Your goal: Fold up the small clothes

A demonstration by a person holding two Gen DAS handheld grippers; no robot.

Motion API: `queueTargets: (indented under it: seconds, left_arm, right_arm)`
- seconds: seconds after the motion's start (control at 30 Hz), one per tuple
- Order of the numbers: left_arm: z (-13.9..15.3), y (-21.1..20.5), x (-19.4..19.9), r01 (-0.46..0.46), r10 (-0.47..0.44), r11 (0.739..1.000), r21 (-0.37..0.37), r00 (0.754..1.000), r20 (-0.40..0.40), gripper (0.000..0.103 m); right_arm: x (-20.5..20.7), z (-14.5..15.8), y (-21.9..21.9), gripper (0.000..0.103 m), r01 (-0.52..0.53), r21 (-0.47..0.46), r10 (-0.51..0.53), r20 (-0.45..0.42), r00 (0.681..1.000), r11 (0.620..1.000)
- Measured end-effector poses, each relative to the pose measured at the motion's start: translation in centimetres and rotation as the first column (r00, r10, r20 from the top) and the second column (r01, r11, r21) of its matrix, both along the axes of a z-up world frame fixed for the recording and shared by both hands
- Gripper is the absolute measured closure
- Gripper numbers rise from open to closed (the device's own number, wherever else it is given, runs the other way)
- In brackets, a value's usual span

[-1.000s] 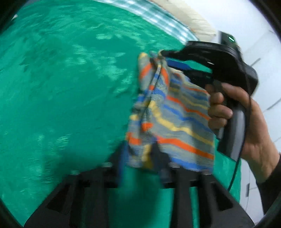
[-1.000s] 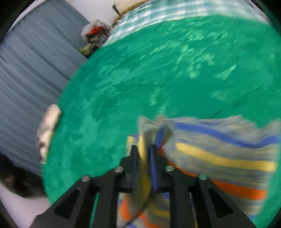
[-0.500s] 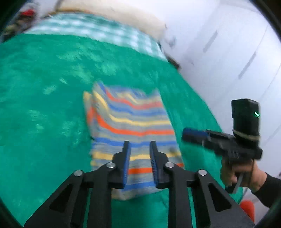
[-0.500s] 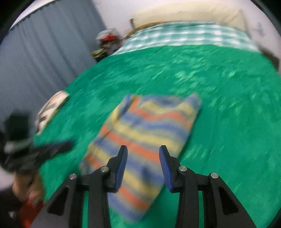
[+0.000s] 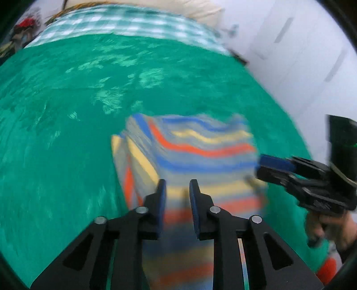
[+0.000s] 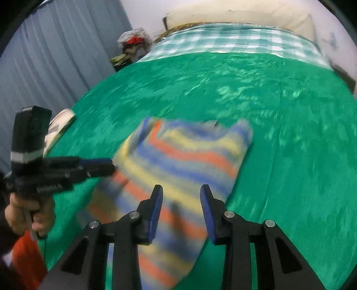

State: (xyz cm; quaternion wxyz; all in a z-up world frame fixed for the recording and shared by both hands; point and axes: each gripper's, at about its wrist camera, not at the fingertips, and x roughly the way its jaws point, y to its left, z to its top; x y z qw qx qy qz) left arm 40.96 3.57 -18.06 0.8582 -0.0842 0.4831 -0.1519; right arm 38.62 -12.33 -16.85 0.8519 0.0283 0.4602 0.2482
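A small striped garment (image 5: 196, 160), grey with blue, orange and yellow bands, lies folded on the green blanket (image 5: 67, 111); it also shows in the right wrist view (image 6: 178, 169). My left gripper (image 5: 177, 189) is open and empty, held just above the garment's near part. My right gripper (image 6: 181, 196) is open and empty above the garment's near end. In the left wrist view the right gripper (image 5: 263, 165) shows at the garment's right edge. In the right wrist view the left gripper (image 6: 111, 166) shows at the garment's left edge.
The green blanket covers a bed with a checked sheet (image 6: 234, 42) and a pillow (image 6: 245, 15) at the far end. A grey curtain (image 6: 55, 55) hangs on the left. A pale folded item (image 6: 59, 125) lies near the bed's left edge. White wall panels (image 5: 301, 55) stand on the right.
One second ago both grippers were shut on the garment and held it up. They let go, it now lies on the blanket, and both grippers are open and have closed in on its side edges.
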Motion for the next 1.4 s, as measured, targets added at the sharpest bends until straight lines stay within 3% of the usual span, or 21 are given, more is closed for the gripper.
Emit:
queueTargets:
  seconds: [0.07,0.13,0.17,0.23,0.27,0.3,0.4,0.47,0.53,0.6,0.67,0.73,0.77,0.8,0.97,1.13,1.4]
  left_arm:
    - [-2.0,1.1,2.0,-0.072,0.072,0.997,0.013,0.996,-0.055,0.098]
    - [-2.5,2.8,2.4,-0.103,0.099,0.994,-0.038,0.991,-0.091,0.1]
    - [-2.0,3.4,2.0,-0.102,0.097,0.993,-0.053,0.991,-0.092,0.1]
    - [-0.1,4.4,-0.2,-0.079,0.077,0.996,-0.045,0.996,-0.041,0.089]
    - [0.8,4.9,-1.8,-0.062,0.061,0.997,-0.051,0.998,-0.018,0.077]
    - [1.5,5.3,-3.6,-0.039,0.038,0.997,-0.067,0.999,-0.004,0.072]
    - [1.8,5.1,-8.1,0.034,-0.033,0.996,-0.078,0.999,0.011,0.066]
    - [0.4,4.1,-10.3,0.066,-0.067,0.997,-0.029,0.998,-0.018,0.066]
    - [-2.1,3.0,-11.8,0.074,-0.065,0.992,0.107,0.994,-0.084,0.073]
    - [-2.9,3.1,-13.0,0.058,-0.05,0.988,0.14,0.997,-0.06,0.07]
    - [-1.9,3.3,-13.6,0.035,-0.026,0.986,0.165,0.998,-0.06,0.063]
    - [-0.1,3.8,-14.5,-0.007,0.014,0.981,0.194,0.999,-0.036,0.044]
    - [0.8,4.0,-14.9,-0.023,0.026,0.98,0.199,1.0,-0.013,0.031]
    - [1.6,4.1,-15.2,-0.037,0.036,0.978,0.205,0.999,0.01,0.025]
    - [3.3,3.5,-14.9,-0.072,0.06,0.964,0.255,0.997,0.054,0.023]
    - [3.6,3.0,-14.5,-0.077,0.063,0.957,0.28,0.996,0.059,0.023]
    - [3.6,2.5,-13.9,-0.075,0.056,0.947,0.311,0.996,0.067,0.023]
  right_arm:
    - [2.8,-1.8,0.5,0.067,0.02,-0.01,-0.02,-0.044,0.999,1.0]
    - [4.8,-4.6,1.1,0.069,0.033,-0.044,-0.038,-0.122,0.992,0.998]
    - [5.0,-5.2,1.1,0.069,0.046,-0.046,-0.051,-0.116,0.992,0.998]
    - [4.6,-4.1,1.1,0.069,0.065,-0.052,-0.07,-0.087,0.994,0.996]
    - [3.8,-2.9,0.9,0.069,0.08,-0.044,-0.082,-0.053,0.995,0.996]
    - [2.6,-1.6,0.6,0.069,0.082,-0.028,-0.083,-0.016,0.996,0.996]
    - [-1.6,1.4,0.5,0.069,0.047,-0.016,-0.046,0.037,0.998,0.999]
    - [-4.7,1.8,1.0,0.069,0.008,-0.012,-0.008,0.032,0.999,1.0]
    - [-7.3,0.9,1.8,0.069,-0.024,-0.022,0.025,0.015,1.0,0.999]
    - [-9.5,-1.9,2.8,0.069,-0.054,-0.074,0.05,-0.054,0.997,0.996]
    - [-11.0,-4.1,2.7,0.068,-0.039,-0.14,0.026,-0.09,0.996,0.989]
    - [-12.2,-2.9,1.9,0.06,0.016,-0.135,-0.023,-0.052,0.998,0.991]
    - [-12.3,-2.2,1.5,0.042,0.045,-0.126,-0.05,-0.042,0.998,0.991]
    - [-13.0,-1.3,0.9,0.028,0.081,-0.104,-0.083,-0.021,0.996,0.991]
    - [-15.2,1.6,-0.9,0.024,0.152,-0.055,-0.15,0.042,0.988,0.987]
    - [-15.1,1.4,-1.0,0.024,0.18,-0.033,-0.179,0.006,0.984,0.983]
    - [-16.1,1.9,-0.3,0.024,0.168,-0.025,-0.168,0.018,0.986,0.985]
